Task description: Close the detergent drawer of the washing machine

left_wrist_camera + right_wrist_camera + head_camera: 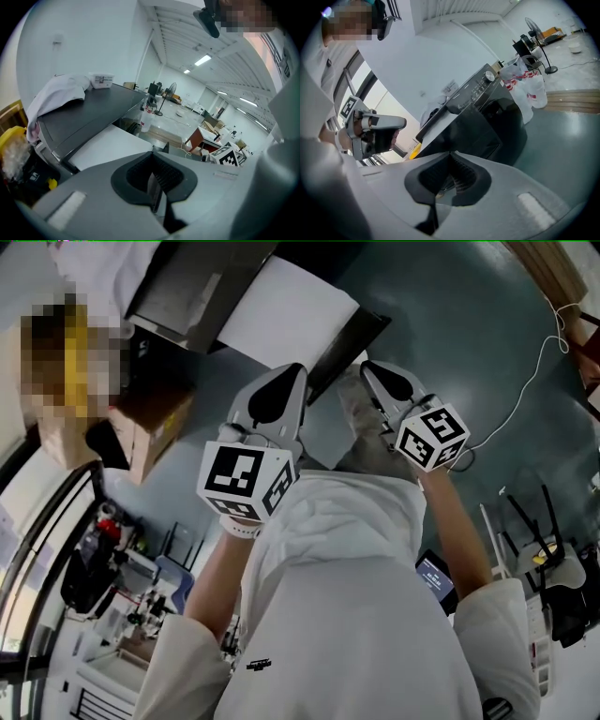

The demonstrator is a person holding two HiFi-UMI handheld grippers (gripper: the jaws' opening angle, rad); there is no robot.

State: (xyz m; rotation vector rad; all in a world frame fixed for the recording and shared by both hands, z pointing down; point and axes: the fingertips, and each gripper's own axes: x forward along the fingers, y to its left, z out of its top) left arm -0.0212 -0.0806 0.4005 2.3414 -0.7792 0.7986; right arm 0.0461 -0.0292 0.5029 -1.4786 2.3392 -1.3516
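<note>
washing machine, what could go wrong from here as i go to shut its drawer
1. The white cloth draped on the washing machine could snag in the drawer, which these views don't show clearly.
2. The white cable on the floor could catch a foot.
3. The left gripper and right gripper are shut, away from the machine; a misjudged push could hit the knob.

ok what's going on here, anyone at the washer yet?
Not yet. A person holds both tools up in the air, touching nothing. The left tongs and right tongs are both shut and empty. The dark washing machine stands some way ahead of them, with a white cloth draped on its top. The detergent drawer can't be made out from these views.
</note>
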